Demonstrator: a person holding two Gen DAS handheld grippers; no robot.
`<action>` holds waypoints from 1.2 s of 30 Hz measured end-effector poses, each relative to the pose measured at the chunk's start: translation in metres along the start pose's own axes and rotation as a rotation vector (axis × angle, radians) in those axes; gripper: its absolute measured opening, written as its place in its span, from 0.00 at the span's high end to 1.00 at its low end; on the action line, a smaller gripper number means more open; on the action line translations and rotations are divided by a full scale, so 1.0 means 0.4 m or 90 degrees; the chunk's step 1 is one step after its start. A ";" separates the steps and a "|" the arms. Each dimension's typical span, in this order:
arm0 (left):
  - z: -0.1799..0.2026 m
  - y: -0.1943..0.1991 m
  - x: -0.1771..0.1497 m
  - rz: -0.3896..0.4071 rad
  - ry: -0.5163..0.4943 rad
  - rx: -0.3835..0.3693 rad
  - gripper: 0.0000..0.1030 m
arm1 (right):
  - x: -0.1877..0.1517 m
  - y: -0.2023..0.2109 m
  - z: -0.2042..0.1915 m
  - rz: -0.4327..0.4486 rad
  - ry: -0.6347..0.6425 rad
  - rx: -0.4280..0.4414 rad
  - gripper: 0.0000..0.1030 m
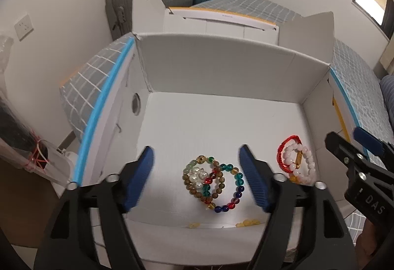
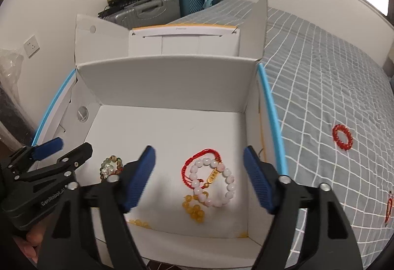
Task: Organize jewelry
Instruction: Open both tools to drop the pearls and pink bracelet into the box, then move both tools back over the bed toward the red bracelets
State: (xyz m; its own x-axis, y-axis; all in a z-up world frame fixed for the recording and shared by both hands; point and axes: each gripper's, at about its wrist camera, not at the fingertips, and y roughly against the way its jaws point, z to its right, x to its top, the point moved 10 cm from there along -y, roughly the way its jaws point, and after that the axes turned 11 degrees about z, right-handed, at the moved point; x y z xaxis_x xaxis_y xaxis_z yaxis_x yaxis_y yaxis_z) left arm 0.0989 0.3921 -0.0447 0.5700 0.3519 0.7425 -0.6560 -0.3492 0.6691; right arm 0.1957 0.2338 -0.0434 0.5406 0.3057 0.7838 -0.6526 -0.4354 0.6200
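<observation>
A white cardboard box (image 1: 221, 68) stands open on the bed. Inside lie a multicoloured glass bead bracelet (image 1: 227, 187), a brown-green bead bracelet with pearls (image 1: 197, 176), a pink bead bracelet (image 2: 216, 183), a red cord bracelet (image 2: 197, 161) and yellow beads (image 2: 194, 211). My left gripper (image 1: 197, 176) is open and empty above the coloured bracelets. My right gripper (image 2: 199, 176) is open and empty above the pink and red bracelets. A red bead bracelet (image 2: 342, 137) lies on the bedspread outside the box.
The box has tall walls (image 2: 167, 83) and raised flaps. A grey checked bedspread (image 2: 320, 73) stretches right. Suitcases (image 2: 157, 9) stand at the far wall. Another red item (image 2: 389, 208) lies at the right edge.
</observation>
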 end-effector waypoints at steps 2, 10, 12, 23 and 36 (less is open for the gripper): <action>0.001 0.015 0.010 0.013 0.001 0.002 0.21 | 0.009 0.017 0.013 0.015 0.003 -0.017 0.18; 0.025 0.064 0.033 0.045 0.013 -0.003 0.05 | 0.030 0.075 0.107 0.055 -0.036 -0.056 0.10; 0.041 0.072 0.034 0.049 0.016 -0.007 0.05 | 0.030 0.092 0.137 0.065 -0.041 -0.068 0.08; 0.204 0.118 0.048 0.060 -0.007 -0.051 0.05 | -0.002 0.190 0.328 0.084 -0.069 -0.120 0.07; 0.521 0.134 0.024 0.061 -0.093 -0.133 0.06 | -0.110 0.307 0.657 0.066 -0.114 -0.238 0.07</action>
State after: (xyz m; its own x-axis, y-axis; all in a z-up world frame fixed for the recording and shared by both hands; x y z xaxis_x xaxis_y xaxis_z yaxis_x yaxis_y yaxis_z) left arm 0.1724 0.1958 0.0049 0.5553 0.1920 0.8092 -0.7898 -0.1830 0.5854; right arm 0.2311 -0.0555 -0.0110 0.5250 0.1098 0.8440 -0.8376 -0.1093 0.5352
